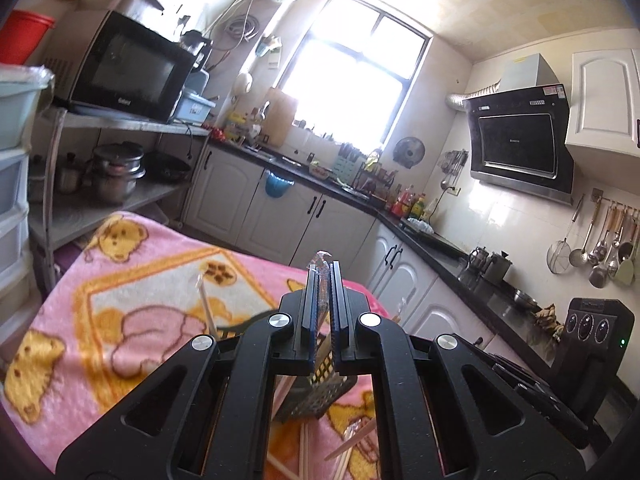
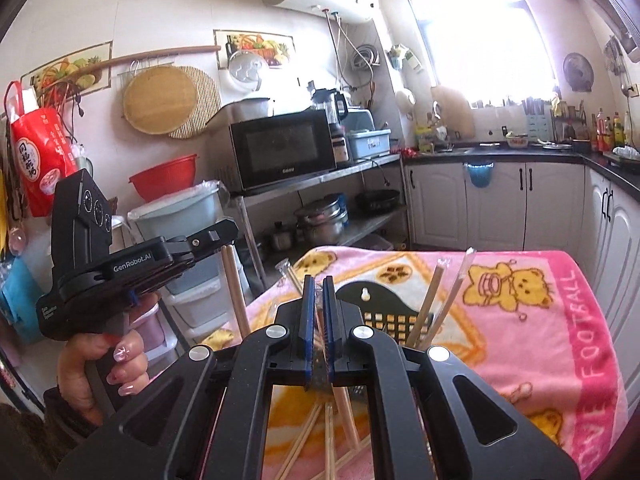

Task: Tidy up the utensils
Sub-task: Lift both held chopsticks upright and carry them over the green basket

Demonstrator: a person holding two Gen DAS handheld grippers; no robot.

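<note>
A: How many hand-held grippers do you count?

B: Two, both black with blue pads. The left hand-held gripper (image 1: 325,280) is clenched on a pair of pale wooden chopsticks in a clear plastic sleeve (image 1: 320,258), whose crinkled end sticks out past the tips. In the right wrist view that pair hangs down from it, lifted above the desk. The right hand-held gripper (image 2: 319,294) is clenched on another clear-wrapped pair (image 2: 319,300); the wrapper shows between its pads.

A: And the rest of the utensils?

B: A black plastic chopstick holder with a square-grid front and a keyhole hanging slot (image 2: 372,308) stands on the desk, which is covered by a pink blanket printed with yellow bears (image 2: 520,320). Two wrapped pairs (image 2: 436,300) lean upright inside it. Several loose chopsticks (image 2: 320,432) lie crossed on the blanket just in front of the holder; I cannot count them exactly, since the gripper body hides part of the heap.

A: Any writing?

B: "GenRobot.AI" on the left gripper's body, held by a hand with painted nails (image 2: 112,368). "FOOTBALL" runs along the blanket's pink border. The black microwave oven (image 2: 284,148) on the metal shelf carries a brand mark too small to read. The red bag (image 2: 40,156) bears Chinese characters.
</note>
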